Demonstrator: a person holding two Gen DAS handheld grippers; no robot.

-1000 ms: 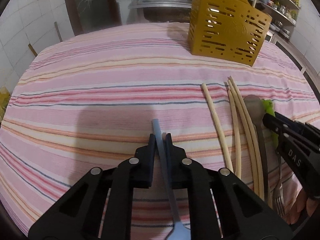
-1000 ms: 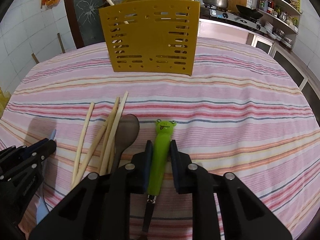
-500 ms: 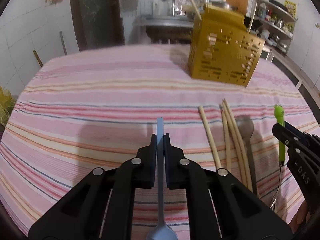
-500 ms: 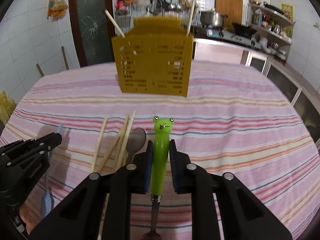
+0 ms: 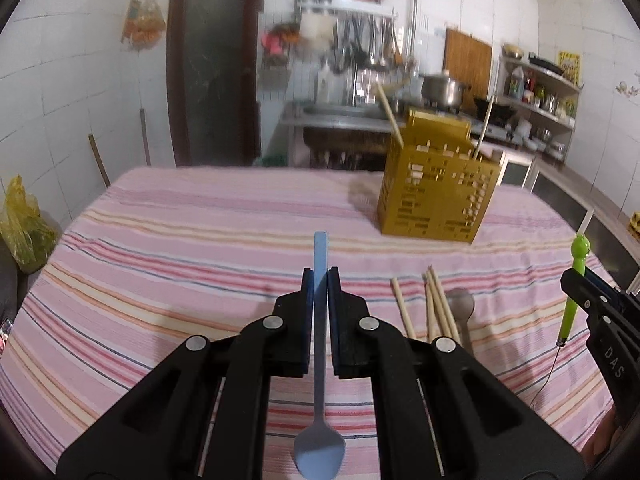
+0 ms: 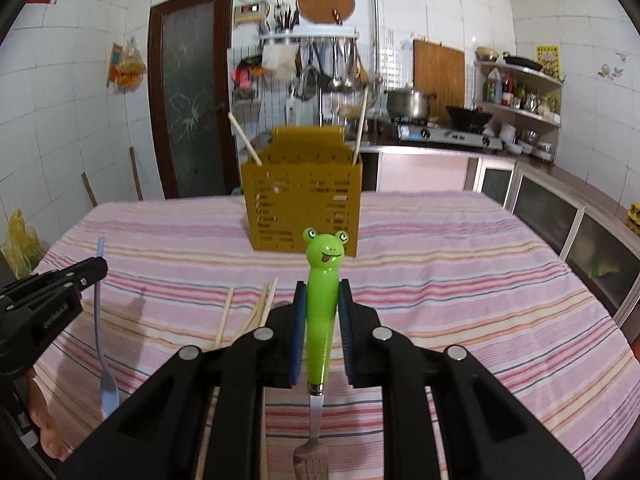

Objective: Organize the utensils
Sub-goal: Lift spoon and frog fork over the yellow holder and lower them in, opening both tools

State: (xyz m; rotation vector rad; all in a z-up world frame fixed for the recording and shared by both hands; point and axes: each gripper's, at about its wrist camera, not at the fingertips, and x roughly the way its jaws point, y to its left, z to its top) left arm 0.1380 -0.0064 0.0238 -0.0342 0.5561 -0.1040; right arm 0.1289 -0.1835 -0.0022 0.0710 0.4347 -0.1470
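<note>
We hold blue spoon [image 5: 320,364] clamped in left gripper [image 5: 320,280], frog fork [image 6: 323,300] in right gripper [image 6: 322,292], both upright, handles twd frame top, heads at bottom.

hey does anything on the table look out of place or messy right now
Yes: loose chopsticks and a metal spoon lie scattered on the striped tablecloth, not standing in the yellow caddy, where two chopsticks already lean.
</note>
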